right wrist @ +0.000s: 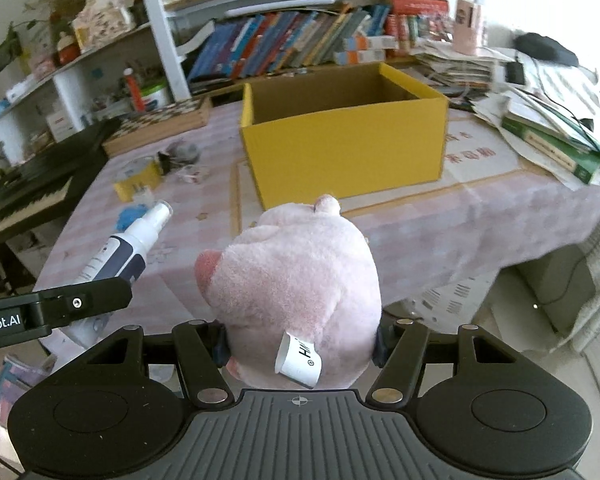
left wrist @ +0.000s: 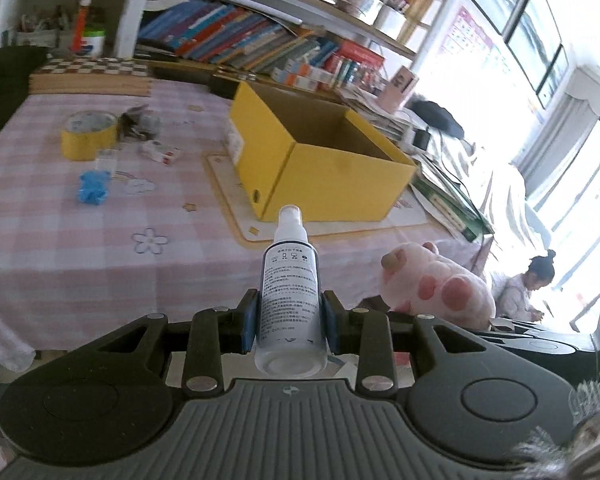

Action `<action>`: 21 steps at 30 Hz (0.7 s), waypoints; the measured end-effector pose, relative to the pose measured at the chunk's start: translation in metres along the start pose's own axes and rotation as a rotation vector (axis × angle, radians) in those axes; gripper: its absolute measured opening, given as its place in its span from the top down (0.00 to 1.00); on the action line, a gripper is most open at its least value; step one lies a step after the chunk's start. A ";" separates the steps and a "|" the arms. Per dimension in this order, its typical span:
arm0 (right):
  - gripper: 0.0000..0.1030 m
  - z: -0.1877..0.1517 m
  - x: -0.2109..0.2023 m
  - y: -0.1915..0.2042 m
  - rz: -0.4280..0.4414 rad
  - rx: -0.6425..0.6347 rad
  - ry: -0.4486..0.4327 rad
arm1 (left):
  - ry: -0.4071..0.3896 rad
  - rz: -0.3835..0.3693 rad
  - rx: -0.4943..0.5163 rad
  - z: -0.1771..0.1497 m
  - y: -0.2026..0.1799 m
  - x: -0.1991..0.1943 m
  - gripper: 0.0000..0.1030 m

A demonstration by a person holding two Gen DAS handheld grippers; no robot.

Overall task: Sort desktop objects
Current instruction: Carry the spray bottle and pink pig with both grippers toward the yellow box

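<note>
White spray bottle [left wrist: 289, 300] in left jaws, pink plush pig [right wrist: 296, 280] in right.

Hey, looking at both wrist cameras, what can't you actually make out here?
- Floor of the yellow box: hidden by its own walls in both views.
- Right gripper fingers: right wrist view, covered by the pink plush pig.
- Spray bottle label text: left wrist view, too small to read.
- Dark clutter beside the yellow tape roll: blurred in both views.
</note>
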State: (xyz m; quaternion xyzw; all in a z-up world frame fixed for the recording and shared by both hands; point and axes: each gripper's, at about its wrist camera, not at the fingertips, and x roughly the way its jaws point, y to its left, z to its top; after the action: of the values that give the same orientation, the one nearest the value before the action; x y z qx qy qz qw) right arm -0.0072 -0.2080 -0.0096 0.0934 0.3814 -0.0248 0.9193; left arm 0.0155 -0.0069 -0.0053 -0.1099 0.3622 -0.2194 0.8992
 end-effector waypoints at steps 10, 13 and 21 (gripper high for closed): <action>0.40 -0.001 0.000 -0.022 -0.039 0.047 0.014 | 0.040 -0.043 0.037 0.004 -0.017 0.023 0.71; 0.40 0.001 0.002 -0.027 -0.040 0.050 0.017 | 0.045 -0.041 0.038 0.006 -0.020 0.029 0.71; 0.40 0.013 0.011 -0.036 -0.029 0.045 0.021 | 0.043 -0.039 0.046 0.015 -0.029 0.040 0.71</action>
State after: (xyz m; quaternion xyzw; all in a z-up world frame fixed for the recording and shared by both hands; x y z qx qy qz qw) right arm 0.0060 -0.2457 -0.0139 0.1088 0.3916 -0.0456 0.9125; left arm 0.0430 -0.0508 -0.0082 -0.0913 0.3739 -0.2475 0.8892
